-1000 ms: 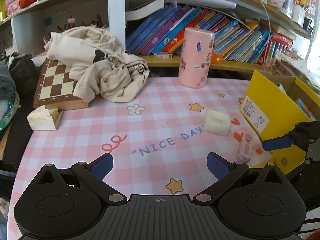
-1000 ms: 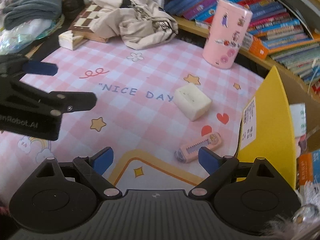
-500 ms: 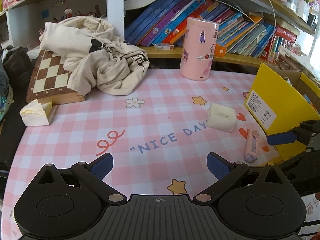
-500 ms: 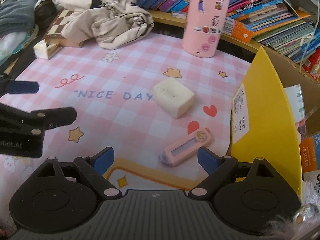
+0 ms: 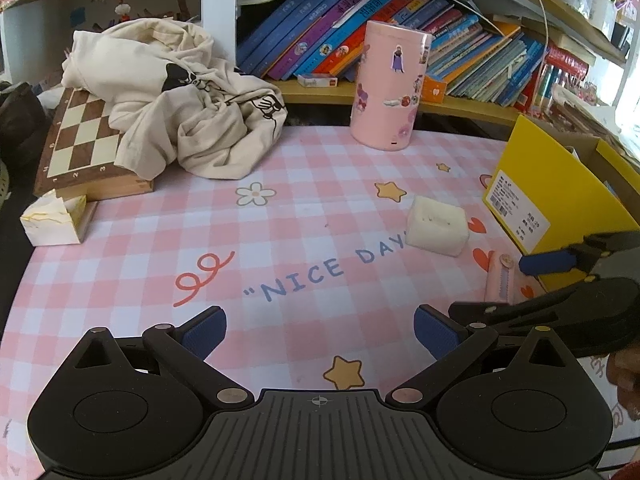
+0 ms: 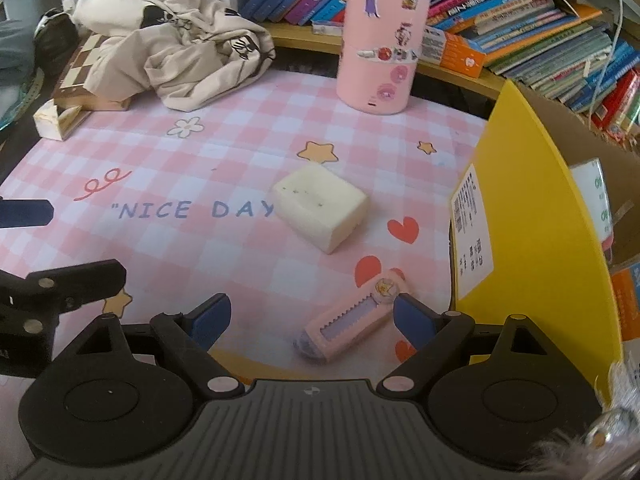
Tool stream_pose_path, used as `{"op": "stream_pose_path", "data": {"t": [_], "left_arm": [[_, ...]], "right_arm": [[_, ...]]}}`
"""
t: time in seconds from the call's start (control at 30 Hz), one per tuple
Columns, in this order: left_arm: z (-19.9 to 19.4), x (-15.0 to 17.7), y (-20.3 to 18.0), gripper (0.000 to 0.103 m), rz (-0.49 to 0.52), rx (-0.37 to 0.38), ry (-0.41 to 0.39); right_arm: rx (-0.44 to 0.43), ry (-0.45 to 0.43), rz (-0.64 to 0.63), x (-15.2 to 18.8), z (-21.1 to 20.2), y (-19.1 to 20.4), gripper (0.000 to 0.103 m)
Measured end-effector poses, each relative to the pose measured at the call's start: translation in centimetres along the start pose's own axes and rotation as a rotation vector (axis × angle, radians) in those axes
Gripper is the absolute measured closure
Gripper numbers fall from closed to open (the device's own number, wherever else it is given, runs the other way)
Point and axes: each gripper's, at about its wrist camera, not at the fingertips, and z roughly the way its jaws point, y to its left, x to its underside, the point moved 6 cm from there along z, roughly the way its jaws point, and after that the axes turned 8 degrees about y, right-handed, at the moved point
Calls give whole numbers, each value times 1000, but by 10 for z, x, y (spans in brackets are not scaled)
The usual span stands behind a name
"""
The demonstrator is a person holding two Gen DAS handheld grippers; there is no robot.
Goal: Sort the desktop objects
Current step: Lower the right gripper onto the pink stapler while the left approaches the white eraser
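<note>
Cream cloth heaped over a chessboard, slanted books on the shelf behind.

Pink-and-white checked mat, cream block, yellow box, pink canister.

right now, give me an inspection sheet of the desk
Surface: pink checked mat printed "NICE DAY".
Job's things: pink utility knife flat beside the yellow box; cream block mid-mat; pink sticker canister upright at the back.
Clutter: cream garment heaped on a chessboard; small torn box.
Grippers: right gripper open over the knife; left gripper open, nothing between its fingers.
Cables: white cord along the shelves.
Surroundings: shelf of books.
</note>
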Motion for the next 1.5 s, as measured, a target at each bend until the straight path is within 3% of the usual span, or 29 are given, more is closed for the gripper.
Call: {"op": "stream_pose_path", "data": {"t": [0.23, 0.5, 0.77, 0.87, 1.17, 1.47, 1.5], "left_arm": [[7, -1, -7, 2, 22, 2, 13], [4, -17, -28, 2, 99, 11, -26], [26, -49, -47, 2, 180, 19, -46], [37, -51, -56, 2, 217, 63, -21], [63, -65, -70, 2, 218, 162, -12], [98, -67, -82, 5, 312, 136, 99], [101, -65, -83, 8, 325, 130, 106]], "right_arm": [[17, 5, 21, 2, 7, -5, 21], [6, -13, 67, 6, 10, -12, 32], [-5, -47, 98, 12, 4, -22, 70], [-22, -45, 87, 17, 0, -20, 76], [-49, -31, 52, 39, -11, -13, 80], [-35, -26, 34, 48, -16, -12, 80], [-34, -25, 33, 48, -16, -12, 80]]}}
